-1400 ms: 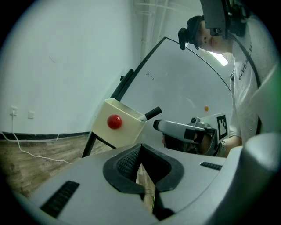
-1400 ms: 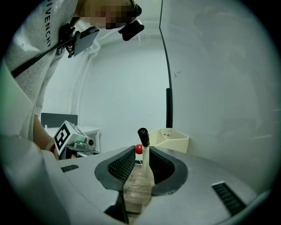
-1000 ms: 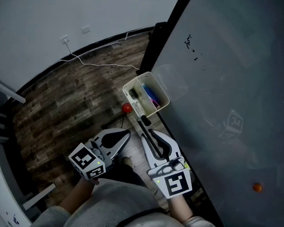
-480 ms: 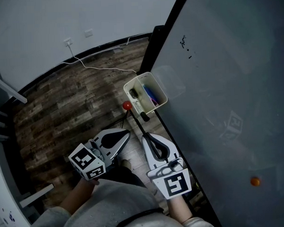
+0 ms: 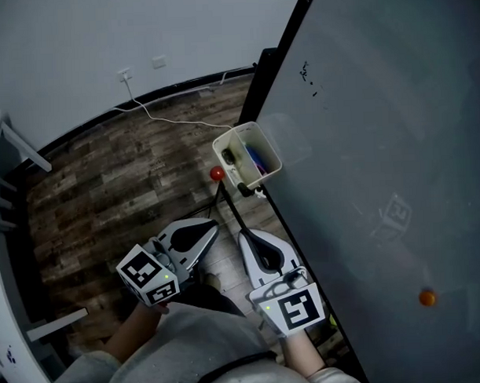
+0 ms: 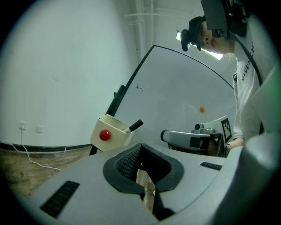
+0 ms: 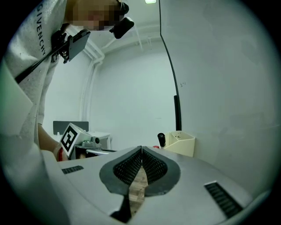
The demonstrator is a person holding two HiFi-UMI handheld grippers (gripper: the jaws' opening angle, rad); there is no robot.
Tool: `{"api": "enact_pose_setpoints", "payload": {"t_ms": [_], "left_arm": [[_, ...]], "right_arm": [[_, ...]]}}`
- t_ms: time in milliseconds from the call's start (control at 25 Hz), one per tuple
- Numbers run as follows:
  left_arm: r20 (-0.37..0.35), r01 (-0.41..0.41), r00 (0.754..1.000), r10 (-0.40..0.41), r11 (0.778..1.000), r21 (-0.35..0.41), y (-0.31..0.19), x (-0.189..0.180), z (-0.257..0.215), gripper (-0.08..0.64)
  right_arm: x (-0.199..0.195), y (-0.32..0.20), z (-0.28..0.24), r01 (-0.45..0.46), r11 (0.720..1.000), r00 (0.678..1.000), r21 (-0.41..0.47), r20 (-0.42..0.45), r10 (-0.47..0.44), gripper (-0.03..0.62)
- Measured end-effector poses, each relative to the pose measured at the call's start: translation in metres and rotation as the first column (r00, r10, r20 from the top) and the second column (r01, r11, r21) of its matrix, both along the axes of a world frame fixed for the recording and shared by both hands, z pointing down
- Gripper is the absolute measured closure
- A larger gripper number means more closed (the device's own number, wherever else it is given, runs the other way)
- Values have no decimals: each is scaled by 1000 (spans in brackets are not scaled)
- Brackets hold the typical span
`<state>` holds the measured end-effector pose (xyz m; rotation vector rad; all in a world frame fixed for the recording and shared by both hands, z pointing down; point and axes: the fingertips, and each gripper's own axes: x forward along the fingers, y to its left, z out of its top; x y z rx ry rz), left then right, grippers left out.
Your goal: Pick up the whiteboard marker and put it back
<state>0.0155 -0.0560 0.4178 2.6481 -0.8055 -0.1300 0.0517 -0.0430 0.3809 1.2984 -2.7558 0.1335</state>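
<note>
Wood-plank floor [image 5: 106, 191], grey whiteboard [image 5: 380, 143] | cream plastic holder [image 5: 272, 160] on the board's edge | black-capped whiteboard marker [image 5: 245, 188] sticks out of it, tilted, ahead of right gripper [image 5: 245, 236], not touching | only head view shows blue pens [image 5: 257, 160] inside | left gripper [image 5: 212, 225] and right: ribbed pads together, nothing between.

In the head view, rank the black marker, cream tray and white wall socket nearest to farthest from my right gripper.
1. Black whiteboard marker, poking from the tray just ahead of the right gripper.
2. Cream plastic tray, behind it at the whiteboard edge.
3. White wall socket, far upper left.
</note>
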Motion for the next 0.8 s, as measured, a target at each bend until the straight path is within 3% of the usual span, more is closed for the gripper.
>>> {"api": "enact_pose_setpoints", "payload": {"t_ms": [800], "left_arm": [[-13,45,999,-44,997,58,31,-4,-26,545]], "right_arm": [[-3,43,-13,41,999,999,19,-18,-41,574]]}}
